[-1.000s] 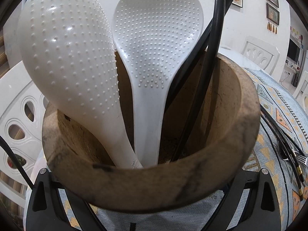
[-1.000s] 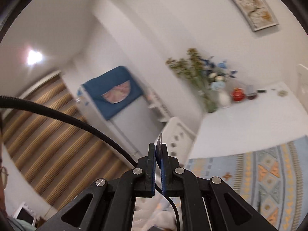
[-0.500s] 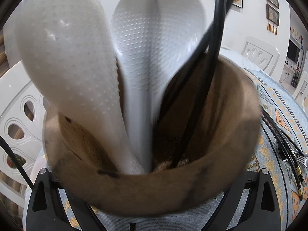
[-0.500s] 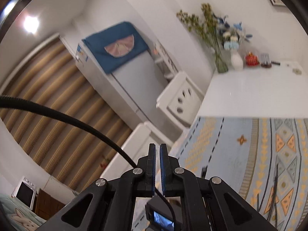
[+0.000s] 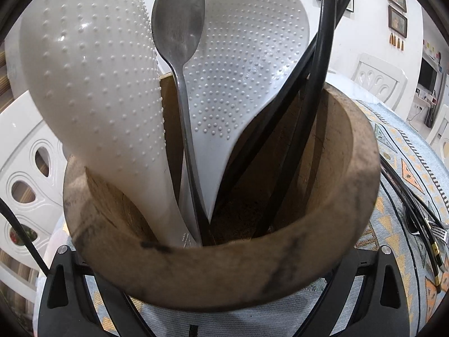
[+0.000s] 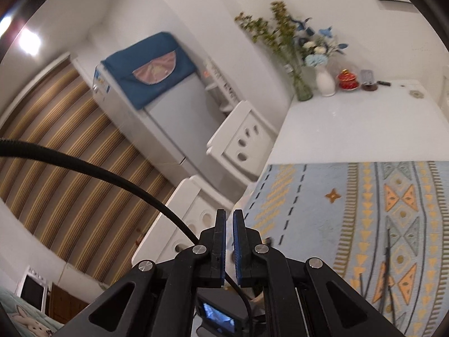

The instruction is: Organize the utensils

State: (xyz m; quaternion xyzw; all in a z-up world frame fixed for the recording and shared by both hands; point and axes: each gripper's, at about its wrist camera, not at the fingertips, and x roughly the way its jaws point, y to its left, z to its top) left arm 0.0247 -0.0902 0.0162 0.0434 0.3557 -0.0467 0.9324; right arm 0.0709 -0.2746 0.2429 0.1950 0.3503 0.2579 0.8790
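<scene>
Left wrist view: round brown wooden utensil holder (image 5: 224,275) fills the frame, wedged between the left gripper (image 5: 221,255) arms, which clamp its wall. Inside it stand two white dimpled plastic rice paddles (image 5: 92,84), a steel spoon (image 5: 179,22) bowl-up between them, and black rods (image 5: 317,70) leaning right. A fork (image 5: 439,231) lies on the patterned blue tablecloth (image 5: 398,168) at far right.

Right wrist view: none of that shows. Right gripper (image 6: 229,241) pads pressed nearly together, empty, above the cloth edge near a white chair (image 6: 241,140).
</scene>
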